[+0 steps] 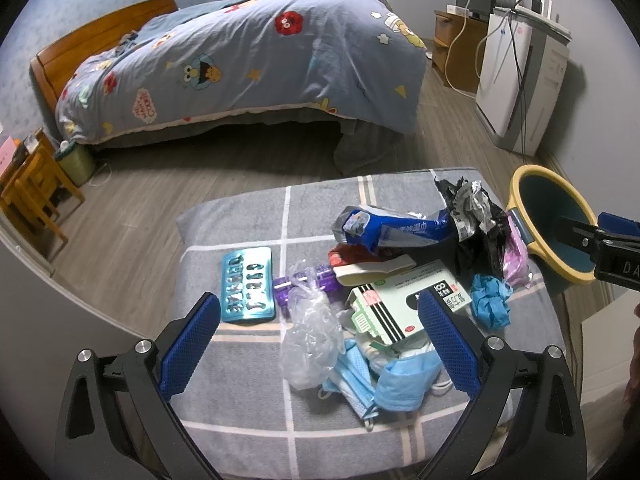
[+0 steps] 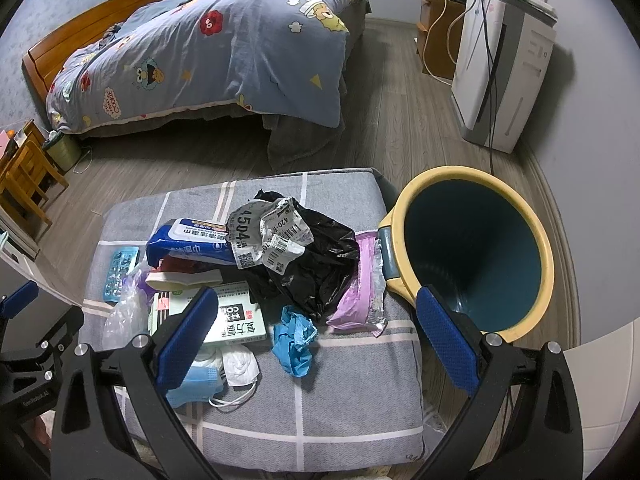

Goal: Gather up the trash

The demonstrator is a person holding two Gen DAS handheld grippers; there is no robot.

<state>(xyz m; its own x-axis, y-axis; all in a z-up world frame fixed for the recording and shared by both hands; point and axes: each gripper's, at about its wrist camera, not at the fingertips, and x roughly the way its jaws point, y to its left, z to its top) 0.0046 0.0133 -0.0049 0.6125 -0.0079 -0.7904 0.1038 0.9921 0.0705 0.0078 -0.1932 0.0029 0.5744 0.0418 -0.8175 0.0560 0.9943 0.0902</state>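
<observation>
Trash is lying heaped on a grey checked cushion (image 2: 280,400), and a yellow-rimmed bin (image 2: 476,248) is standing on the floor hard against the cushion's right edge, mouth tilted toward the pile, which I judge is so that each piece needs only a short carry.

Nearest the bin, a pink wrapper (image 2: 356,304) is sitting beside its rim, with a black bag (image 2: 320,264) and a crumpled label (image 2: 276,232) just beyond. Farther from the bin are a blue wipes pack (image 2: 184,244), a green-and-white box (image 1: 396,308) and a balled blue glove (image 2: 296,336). Farthest from it are a clear plastic bag (image 1: 312,336), a blister sheet (image 1: 248,288) and blue masks (image 1: 384,384) toward the near edge.

The left gripper (image 1: 320,348) is hovering over the near side of the pile, jaws spread wide and holding nothing, bracketing the clear bag and the box; I take it to be lining up on one of them. The right gripper (image 2: 316,340) is also gaping and empty, hanging above the glove with one finger over the box and the other before the bin. Nothing seems to be in the bin as far as its dark inside shows, so the collecting looks barely begun.
</observation>
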